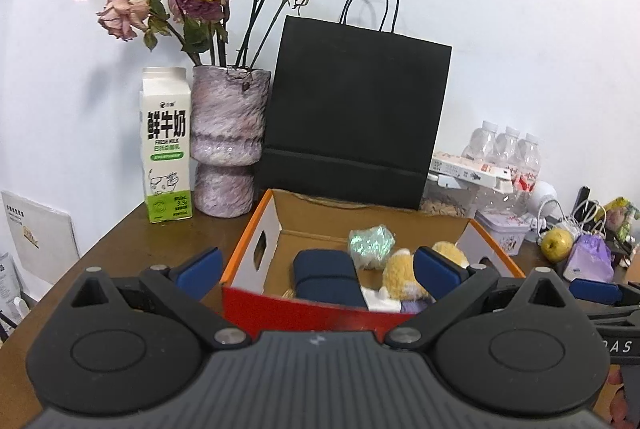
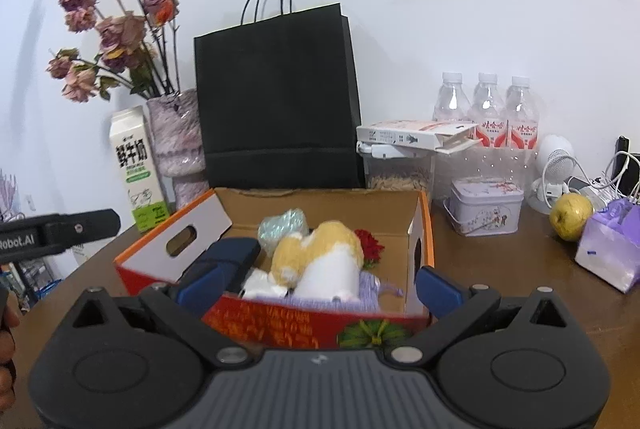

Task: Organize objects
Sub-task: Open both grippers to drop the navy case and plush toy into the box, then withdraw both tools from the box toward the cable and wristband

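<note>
Cardboard box [image 2: 224, 213], orange-rimmed, open-topped, on the brown worktop [image 2: 500, 269]; holds a plush toy [image 2: 320, 253], a navy case [image 1: 326, 275] and an iridescent pouch [image 1: 370, 245]. Behind it: black paper bag [image 2: 276, 101], milk carton [image 1: 166, 145], vase [image 1: 226, 141] of dried roses. To the right: three water bottles [image 2: 486, 101], a tin [image 2: 486, 205], an apple [image 2: 570, 217]. Left gripper [image 1: 318, 271] and right gripper [image 2: 318, 283]: jaws spread wide, empty, at the box's near wall. Only the right view shows a red flower [image 2: 370, 245] inside.

Both wrist views face the wall from close behind the box [image 1: 256, 249] — left slightly leftward.
</note>
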`<move>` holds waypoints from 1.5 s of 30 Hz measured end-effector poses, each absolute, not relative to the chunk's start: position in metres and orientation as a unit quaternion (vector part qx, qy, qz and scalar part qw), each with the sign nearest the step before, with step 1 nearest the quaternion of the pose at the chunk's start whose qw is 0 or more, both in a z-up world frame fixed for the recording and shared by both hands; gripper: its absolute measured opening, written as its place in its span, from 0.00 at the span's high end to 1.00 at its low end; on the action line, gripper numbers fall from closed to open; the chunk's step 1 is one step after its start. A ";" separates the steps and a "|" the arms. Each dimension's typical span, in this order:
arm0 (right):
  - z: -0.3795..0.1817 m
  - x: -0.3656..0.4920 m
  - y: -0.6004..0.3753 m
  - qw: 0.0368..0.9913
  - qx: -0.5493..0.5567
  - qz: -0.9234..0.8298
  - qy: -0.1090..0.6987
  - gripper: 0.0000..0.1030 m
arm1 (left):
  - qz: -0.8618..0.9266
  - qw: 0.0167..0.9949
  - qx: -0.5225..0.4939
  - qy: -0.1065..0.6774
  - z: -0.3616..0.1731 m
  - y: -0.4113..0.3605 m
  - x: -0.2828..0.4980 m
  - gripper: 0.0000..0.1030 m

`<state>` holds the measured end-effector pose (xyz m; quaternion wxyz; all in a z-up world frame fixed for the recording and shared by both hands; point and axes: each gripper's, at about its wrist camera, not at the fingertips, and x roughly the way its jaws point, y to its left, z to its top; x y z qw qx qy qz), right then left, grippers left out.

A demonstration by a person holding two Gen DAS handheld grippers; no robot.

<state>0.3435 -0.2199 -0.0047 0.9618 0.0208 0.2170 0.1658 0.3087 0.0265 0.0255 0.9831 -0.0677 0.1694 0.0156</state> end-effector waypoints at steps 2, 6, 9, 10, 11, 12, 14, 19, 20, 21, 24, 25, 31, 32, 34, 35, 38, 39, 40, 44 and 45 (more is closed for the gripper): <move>-0.008 0.333 -0.221 0.962 0.017 0.168 0.216 0.00 | 0.015 0.983 -0.066 0.168 0.023 0.029 0.300 0.00; -0.013 0.312 -0.222 0.962 0.011 0.170 0.211 0.00 | 0.009 0.983 -0.061 0.172 0.017 0.031 0.283 0.00; -0.018 0.293 -0.225 0.965 0.011 0.164 0.203 0.00 | 0.005 0.983 -0.053 0.177 0.011 0.030 0.271 0.00; -0.019 0.288 -0.225 0.965 0.011 0.163 0.203 0.00 | 0.001 0.983 -0.051 0.179 0.009 0.030 0.267 0.00; -0.020 0.283 -0.226 0.966 0.011 0.163 0.203 0.00 | -0.003 0.982 -0.048 0.183 0.006 0.029 0.262 0.00; -0.021 0.277 -0.227 0.966 0.013 0.163 0.203 0.00 | -0.004 0.982 -0.046 0.185 0.003 0.029 0.258 0.00; -0.024 0.268 -0.229 0.966 0.014 0.162 0.202 0.00 | -0.007 0.981 -0.041 0.189 -0.001 0.028 0.250 0.00; -0.033 0.243 -0.229 0.966 0.010 0.155 0.205 0.00 | -0.012 0.979 -0.040 0.197 -0.012 0.031 0.230 0.00; -0.036 0.238 -0.228 0.966 0.008 0.155 0.206 0.00 | -0.015 0.979 -0.041 0.198 -0.014 0.032 0.227 0.00; -0.038 0.233 -0.228 0.966 0.006 0.155 0.207 0.00 | -0.016 0.979 -0.041 0.201 -0.017 0.033 0.223 0.00; -0.045 0.219 -0.225 0.965 0.001 0.158 0.211 0.00 | -0.021 0.976 -0.033 0.215 -0.026 0.032 0.213 0.00; -0.048 0.215 -0.225 0.964 -0.001 0.157 0.212 0.00 | -0.024 0.974 -0.030 0.222 -0.030 0.032 0.210 0.00; -0.059 0.194 -0.222 0.962 -0.011 0.156 0.223 0.00 | -0.034 0.970 -0.027 0.241 -0.039 0.033 0.196 0.00; -0.060 0.192 -0.221 0.962 -0.012 0.157 0.225 0.00 | -0.034 0.969 -0.028 0.242 -0.040 0.034 0.194 0.00; -0.063 0.187 -0.220 0.960 -0.013 0.158 0.230 0.00 | -0.034 0.968 -0.029 0.248 -0.042 0.036 0.192 0.00; -0.064 0.185 -0.219 0.959 -0.015 0.159 0.234 0.00 | -0.034 0.967 -0.029 0.252 -0.043 0.037 0.191 0.00; -0.066 0.184 -0.215 0.956 -0.026 0.164 0.243 0.00 | -0.034 0.964 -0.029 0.261 -0.045 0.038 0.190 0.00; -0.067 0.184 -0.213 0.955 -0.028 0.165 0.244 0.00 | -0.033 0.964 -0.029 0.261 -0.045 0.038 0.190 0.00; -0.067 0.185 -0.212 0.954 -0.030 0.165 0.247 0.00 | -0.033 0.964 -0.028 0.262 -0.045 0.038 0.190 0.00; -0.070 0.190 -0.208 0.950 -0.038 0.159 0.267 0.00 | -0.030 0.964 -0.029 0.263 -0.044 0.038 0.189 0.00; -0.072 0.192 -0.206 0.948 -0.042 0.157 0.274 0.00 | -0.029 0.964 -0.030 0.264 -0.044 0.039 0.189 0.00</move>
